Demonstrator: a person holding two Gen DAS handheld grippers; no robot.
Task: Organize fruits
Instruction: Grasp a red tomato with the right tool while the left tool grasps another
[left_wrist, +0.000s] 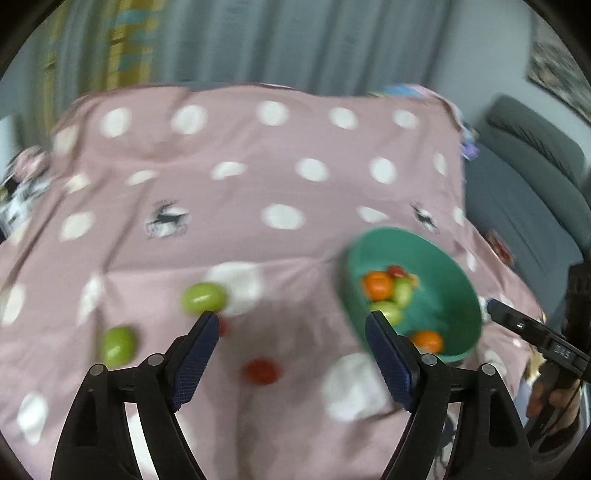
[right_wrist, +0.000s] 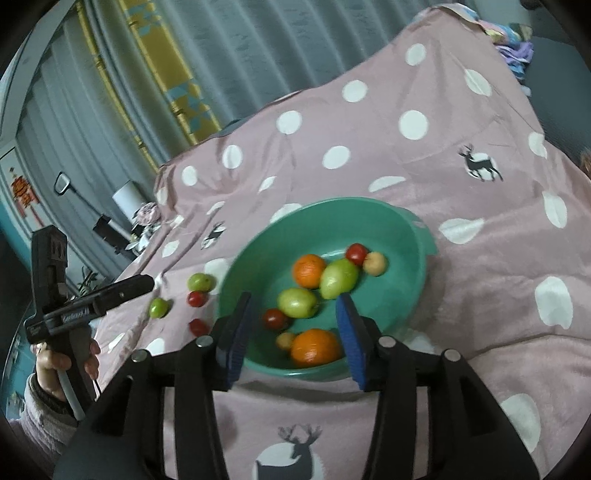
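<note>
Mostly done: many fruits already in the round green plastic bowl (right_wrist: 406, 236) just ahead of the wide, empty right tongs (right_wrist: 293, 334), four small fruits waiting on the pink dotted cloth (left_wrist: 258, 166), one red round tomato (left_wrist: 261, 371) between the wide, empty left tongs (left_wrist: 291, 354).

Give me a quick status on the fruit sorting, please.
Left gripper open, empty, over loose fruit. Right gripper open, empty, above green bowl. Bowl holds oranges, green and red fruit; four pieces remain on the cloth. Nothing obstructing.

A pink polka-dot cloth (left_wrist: 236, 155) lies before grey curtains (left_wrist: 280, 40).
</note>
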